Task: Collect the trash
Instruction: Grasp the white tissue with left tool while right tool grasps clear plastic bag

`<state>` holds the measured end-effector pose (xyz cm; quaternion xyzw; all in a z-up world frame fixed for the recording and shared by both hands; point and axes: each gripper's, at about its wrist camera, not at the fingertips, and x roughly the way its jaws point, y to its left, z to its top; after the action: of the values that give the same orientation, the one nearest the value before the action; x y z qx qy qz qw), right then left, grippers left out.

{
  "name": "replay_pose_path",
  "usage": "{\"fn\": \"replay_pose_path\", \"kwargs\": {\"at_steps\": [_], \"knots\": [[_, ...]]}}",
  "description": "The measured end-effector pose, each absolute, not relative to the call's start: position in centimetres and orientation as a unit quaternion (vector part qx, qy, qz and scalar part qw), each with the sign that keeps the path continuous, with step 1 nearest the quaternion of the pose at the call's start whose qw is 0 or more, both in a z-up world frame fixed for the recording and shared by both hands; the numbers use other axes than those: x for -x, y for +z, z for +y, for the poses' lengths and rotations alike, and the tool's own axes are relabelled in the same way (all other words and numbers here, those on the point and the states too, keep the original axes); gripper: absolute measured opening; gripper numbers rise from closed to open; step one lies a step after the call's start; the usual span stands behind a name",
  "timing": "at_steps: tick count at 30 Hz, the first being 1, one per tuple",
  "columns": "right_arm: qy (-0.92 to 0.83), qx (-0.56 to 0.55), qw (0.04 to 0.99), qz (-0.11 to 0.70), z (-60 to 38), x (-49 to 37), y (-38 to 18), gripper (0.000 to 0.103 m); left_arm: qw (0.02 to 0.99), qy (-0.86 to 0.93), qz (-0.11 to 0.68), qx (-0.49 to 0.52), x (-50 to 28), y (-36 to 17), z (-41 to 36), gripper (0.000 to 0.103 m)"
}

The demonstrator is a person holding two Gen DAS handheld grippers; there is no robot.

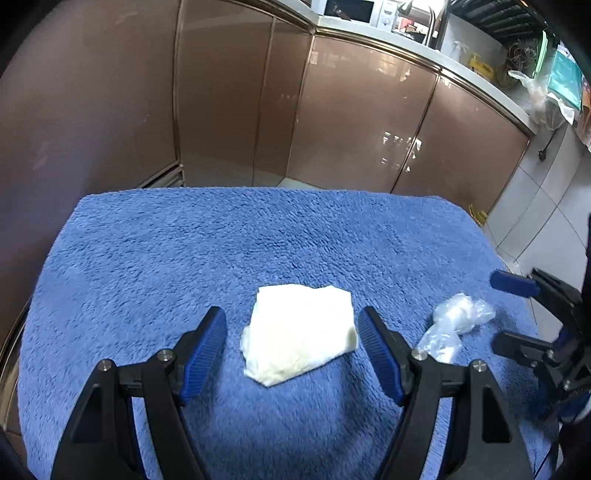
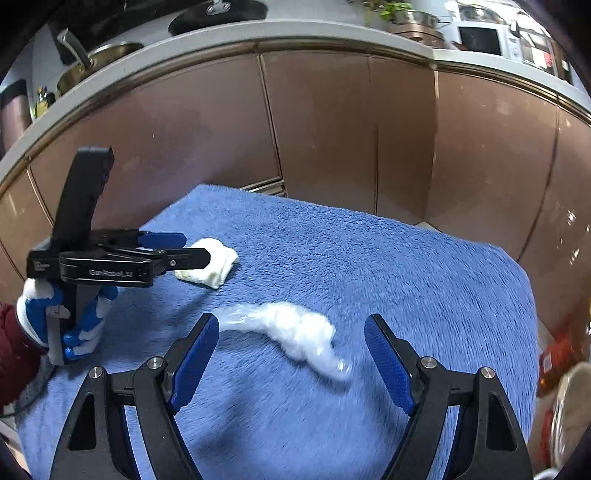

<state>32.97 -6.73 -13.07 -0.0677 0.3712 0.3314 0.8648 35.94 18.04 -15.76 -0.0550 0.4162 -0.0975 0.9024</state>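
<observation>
A crumpled white tissue [image 1: 300,330] lies on the blue towel [image 1: 221,251], between the wide-open fingers of my left gripper [image 1: 293,349], apart from both pads. It also shows in the right wrist view [image 2: 216,267], partly hidden by the left gripper [image 2: 195,249]. A clear crumpled plastic wrapper [image 1: 456,325] lies to the tissue's right. In the right wrist view the wrapper [image 2: 295,330] lies between the open fingers of my right gripper [image 2: 291,356], untouched. The right gripper [image 1: 506,314] also shows open at the left wrist view's right edge.
Brown glossy cabinet doors [image 1: 354,122] stand behind the towel-covered surface [image 2: 406,266]. A counter [image 1: 413,46] above holds a microwave [image 1: 364,11] and clutter. A pan [image 2: 92,62] sits on the counter at left. Tiled floor [image 1: 535,221] lies to the right. A gloved hand [image 2: 55,317] holds the left gripper.
</observation>
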Motion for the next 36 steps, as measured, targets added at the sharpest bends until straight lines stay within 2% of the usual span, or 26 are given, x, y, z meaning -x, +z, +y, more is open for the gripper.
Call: {"fn": "replay_pose_path", "kwargs": {"at_steps": [3, 5, 9, 13, 14, 17, 19, 22, 36], "knots": [[0.356, 0.071, 0.848, 0.386, -6.2, -34.3, -14.0, 0.080, 0.900, -0.105, 0.419, 0.050, -36.3, -16.4, 17.7, 0.072], [0.372, 0.069, 0.837, 0.396, -5.9, -34.7, -14.4, 0.079, 0.898, -0.108, 0.422, 0.053, -36.3, -16.7, 17.6, 0.068], [0.391, 0.082, 0.819, 0.412, -5.1, -34.9, -14.9, 0.059, 0.896, -0.111, 0.426, 0.057, -36.5, -17.0, 17.6, 0.054], [0.393, 0.107, 0.814, 0.415, -4.1, -34.3, -15.2, 0.043, 0.898, -0.105, 0.426, 0.038, -36.4, -17.0, 17.0, 0.045], [0.392, 0.112, 0.813, 0.415, -3.9, -34.1, -15.2, 0.035, 0.898, -0.104, 0.426, 0.033, -36.4, -17.0, 16.8, 0.043], [0.387, 0.124, 0.814, 0.415, -3.4, -33.9, -15.5, 0.033, 0.899, -0.105, 0.424, 0.021, -36.4, -17.1, 16.2, 0.030], [0.384, 0.135, 0.815, 0.412, -3.1, -33.5, -15.5, 0.032, 0.900, -0.103, 0.423, 0.017, -36.3, -17.0, 16.1, 0.018], [0.380, 0.135, 0.817, 0.412, -3.3, -33.1, -15.4, 0.032, 0.902, -0.097, 0.420, 0.017, -35.9, -16.7, 16.1, 0.009], [0.350, 0.096, 0.841, 0.403, -7.2, -25.7, -11.6, 0.032, 0.927, -0.085, 0.365, -0.005, -28.8, -10.4, 14.5, 0.006]]}}
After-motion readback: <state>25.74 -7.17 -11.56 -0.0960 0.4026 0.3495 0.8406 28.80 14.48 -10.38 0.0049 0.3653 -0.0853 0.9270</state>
